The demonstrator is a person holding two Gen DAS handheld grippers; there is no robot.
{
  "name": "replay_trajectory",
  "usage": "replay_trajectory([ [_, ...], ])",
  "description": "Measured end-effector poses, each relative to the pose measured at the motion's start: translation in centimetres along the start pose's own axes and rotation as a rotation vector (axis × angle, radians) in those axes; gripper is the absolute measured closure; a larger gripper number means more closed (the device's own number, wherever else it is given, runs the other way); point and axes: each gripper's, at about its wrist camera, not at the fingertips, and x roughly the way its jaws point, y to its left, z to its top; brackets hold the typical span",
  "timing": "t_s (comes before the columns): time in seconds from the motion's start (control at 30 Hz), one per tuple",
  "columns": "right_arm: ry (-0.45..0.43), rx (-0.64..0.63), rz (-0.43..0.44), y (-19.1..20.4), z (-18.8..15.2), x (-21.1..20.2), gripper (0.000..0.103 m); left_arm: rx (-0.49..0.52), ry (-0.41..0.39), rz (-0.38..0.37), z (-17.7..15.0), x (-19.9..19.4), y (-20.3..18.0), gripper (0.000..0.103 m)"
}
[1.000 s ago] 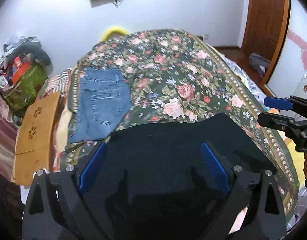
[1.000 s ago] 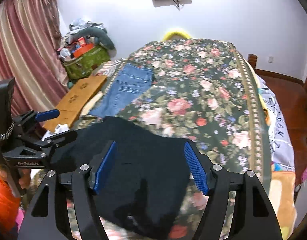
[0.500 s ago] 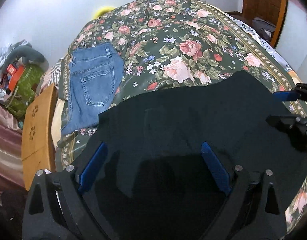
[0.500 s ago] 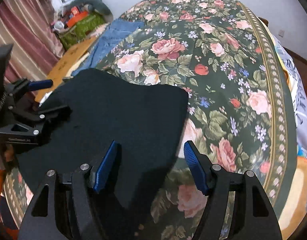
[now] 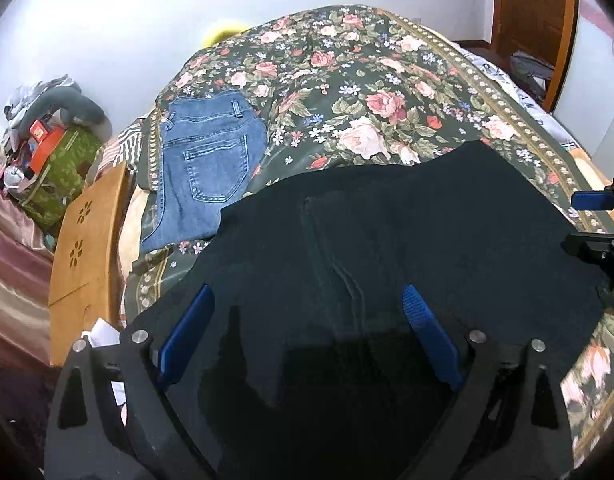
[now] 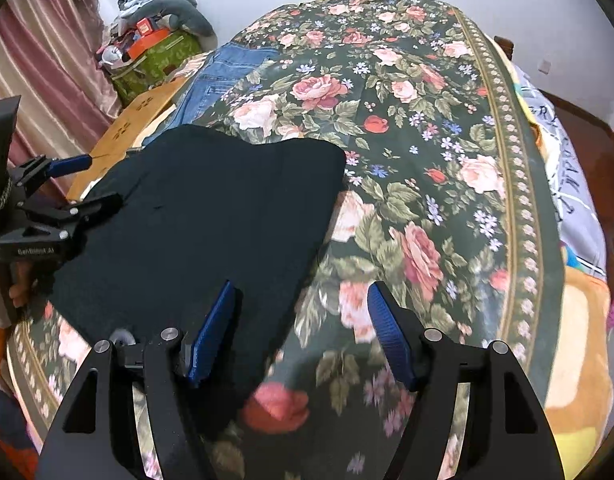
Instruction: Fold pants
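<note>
We hold both grippers spread wide, gripping nothing: the black pants [image 5: 387,248] lie flat under our left gripper [image 5: 305,336], their right edge between our right gripper [image 6: 301,332] fingers.

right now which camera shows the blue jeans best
The left wrist view: the blue jeans lie flat on the bed with the back pocket and waistband plain. The right wrist view catches only a narrow, slanted strip of them beyond the black pants.

Matt black cloth pants [image 5: 387,240]
</note>
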Motion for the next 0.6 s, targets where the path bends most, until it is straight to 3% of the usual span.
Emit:
replay_trajectory([
  [0.23,-0.068,-0.034,-0.044,1.8,0.8,-3.1,0.038,-0.088,-0.077,0.061,-1.9,-4.2,3.2,0.007],
  [0.43,-0.186,-0.092,0.003,5.9,3.2,-5.5,0.038,-0.264,-0.115,0.132,-4.1,-7.3,9.3,0.007],
  [0.6,-0.211,-0.141,0.062,9.8,4.6,-4.6,0.038,-0.398,-0.092,0.145,-7.4,-8.6,14.2,0.006],
])
